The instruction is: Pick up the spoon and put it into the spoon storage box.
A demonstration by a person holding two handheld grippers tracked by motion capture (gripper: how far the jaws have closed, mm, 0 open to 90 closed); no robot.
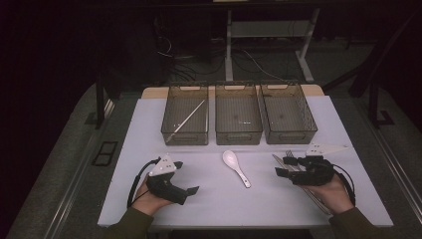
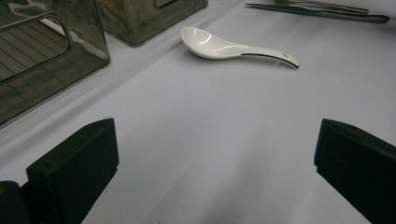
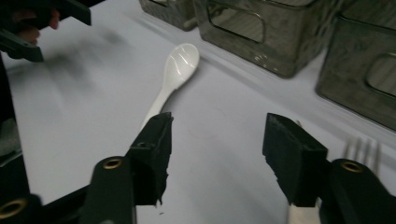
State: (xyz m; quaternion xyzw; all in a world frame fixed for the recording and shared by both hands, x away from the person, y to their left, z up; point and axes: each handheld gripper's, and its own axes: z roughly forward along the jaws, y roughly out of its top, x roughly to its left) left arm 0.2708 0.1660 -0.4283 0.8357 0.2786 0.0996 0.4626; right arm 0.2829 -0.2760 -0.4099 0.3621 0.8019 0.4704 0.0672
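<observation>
A white ceramic spoon (image 1: 236, 167) lies on the white table between my two grippers, its bowl toward the bins. My left gripper (image 1: 186, 177) rests low at the near left, pointing right. Its jaws stand wide open (image 2: 215, 135) over bare table, with the spoon (image 2: 219, 46) well ahead of them. My right gripper (image 1: 283, 166) is at the near right, pointing left. Its jaws stand partly apart (image 3: 219, 122) with only table between them. The spoon (image 3: 175, 70) lies just beyond its left jaw, handle toward it.
Three dark see-through bins stand in a row at the back: left (image 1: 184, 133), middle (image 1: 238, 134) and right (image 1: 291, 133). A long thin stick (image 1: 186, 121) lies in the left one. A fork (image 3: 362, 149) and other long metal utensils (image 1: 311, 196) lie under the right hand.
</observation>
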